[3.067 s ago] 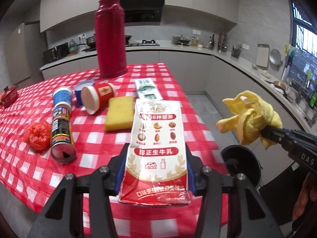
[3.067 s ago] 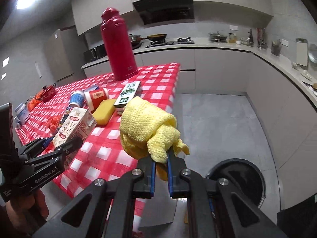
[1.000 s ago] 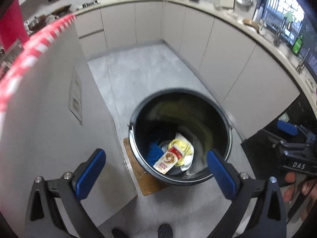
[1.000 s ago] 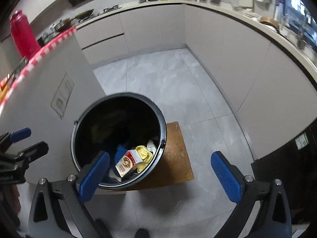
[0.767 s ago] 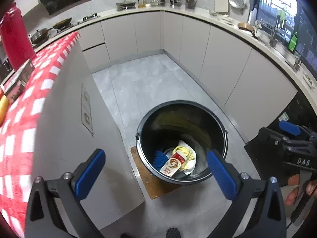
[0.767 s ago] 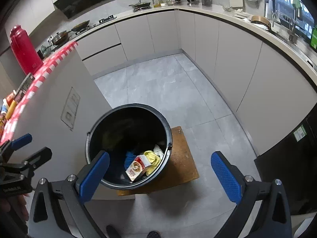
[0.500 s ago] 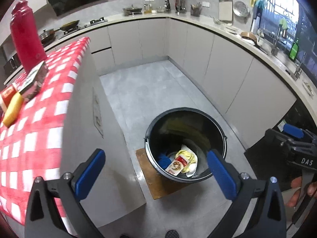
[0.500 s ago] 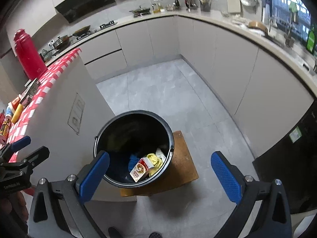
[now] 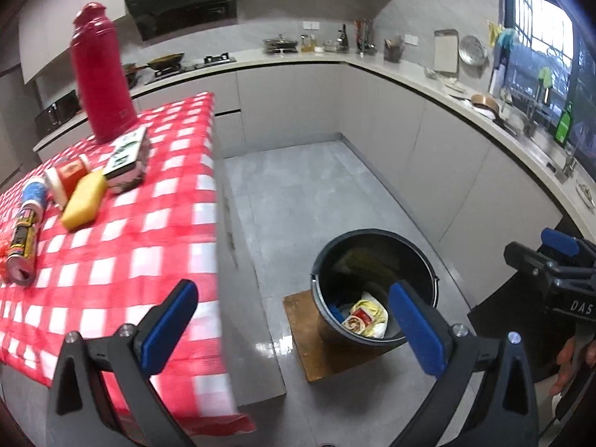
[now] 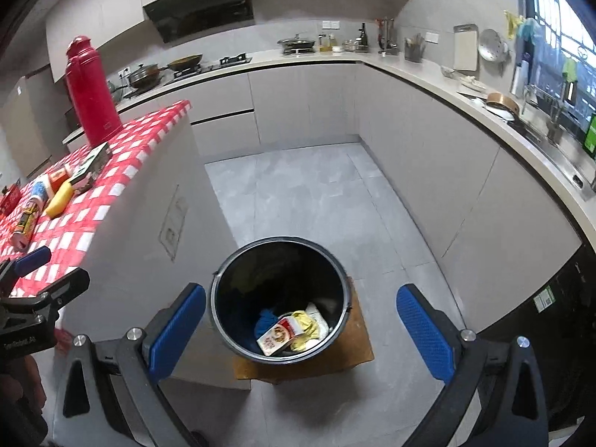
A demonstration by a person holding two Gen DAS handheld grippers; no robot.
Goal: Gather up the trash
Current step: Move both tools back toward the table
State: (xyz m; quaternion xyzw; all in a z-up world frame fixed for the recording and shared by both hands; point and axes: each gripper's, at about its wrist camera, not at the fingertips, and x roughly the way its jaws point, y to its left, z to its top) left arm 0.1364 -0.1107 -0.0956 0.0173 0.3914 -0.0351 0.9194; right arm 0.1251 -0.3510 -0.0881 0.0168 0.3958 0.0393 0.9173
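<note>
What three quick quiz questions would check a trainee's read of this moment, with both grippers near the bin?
1. True or false: the left gripper is open and holds nothing.
2. Which lies in the black bin? A) milk carton B) yellow sponge C) red thermos
3. Fill in: the bin stands on a ____ board.

Key: 1 true. 2 A; the sponge and thermos are on the checked tablecloth. 3 brown. The right gripper is open too.

Both wrist views look down, sharing the black bin.
</note>
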